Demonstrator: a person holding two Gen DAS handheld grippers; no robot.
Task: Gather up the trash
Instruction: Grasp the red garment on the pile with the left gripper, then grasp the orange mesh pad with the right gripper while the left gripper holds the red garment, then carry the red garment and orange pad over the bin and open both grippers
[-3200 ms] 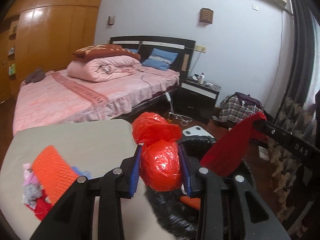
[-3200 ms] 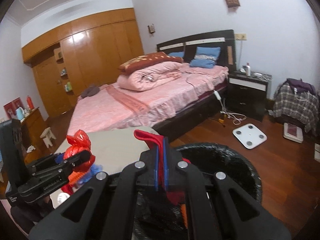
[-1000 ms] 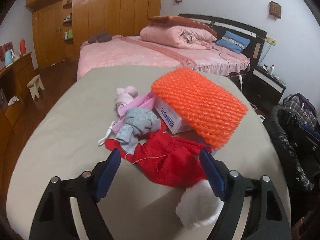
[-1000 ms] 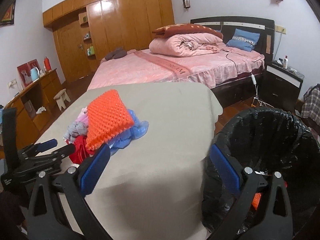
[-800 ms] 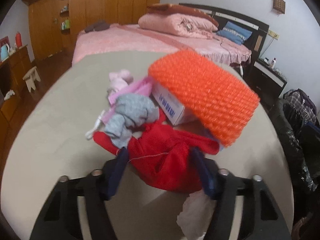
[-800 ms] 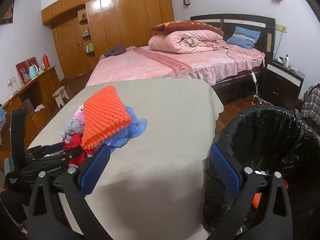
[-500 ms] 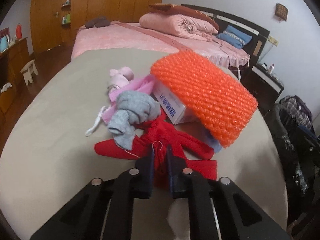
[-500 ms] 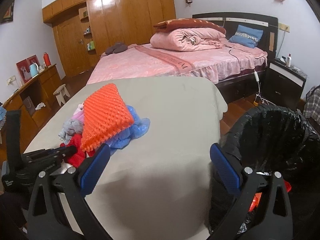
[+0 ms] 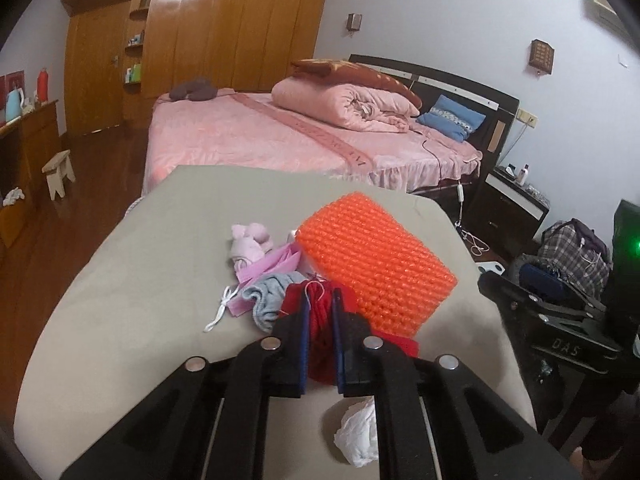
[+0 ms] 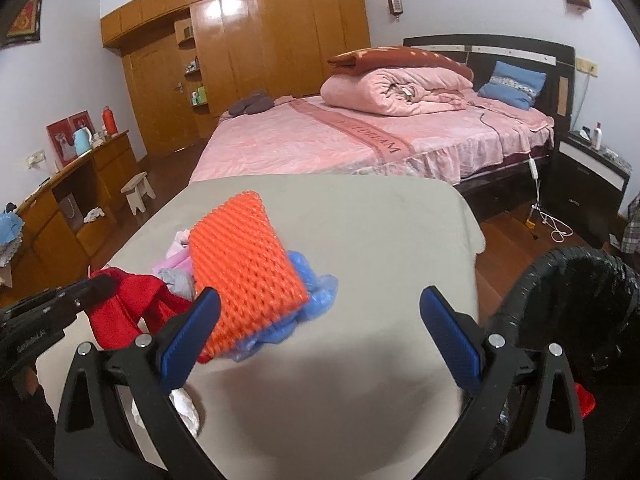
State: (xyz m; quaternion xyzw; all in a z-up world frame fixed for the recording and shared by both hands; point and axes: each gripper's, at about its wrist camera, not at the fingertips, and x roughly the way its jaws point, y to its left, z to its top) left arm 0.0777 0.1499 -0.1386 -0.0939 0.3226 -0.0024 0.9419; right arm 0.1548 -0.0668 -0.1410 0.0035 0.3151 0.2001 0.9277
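Covering the table [image 10: 360, 232] is a beige cloth, a pink bed [image 10: 340, 136] behind. The left gripper [image 9: 320, 312] clamps a red cloth [image 9: 318, 320] beside the orange mesh [image 9: 376, 264]. The right gripper [image 10: 316, 332] gapes, bin [image 10: 580, 292] at the table's right edge.

Dim indoor light; fisheye-warped edges

The orange foam mesh [image 9: 376, 268] hides the box beneath; the trash bin [image 10: 576, 300] runs off frame.
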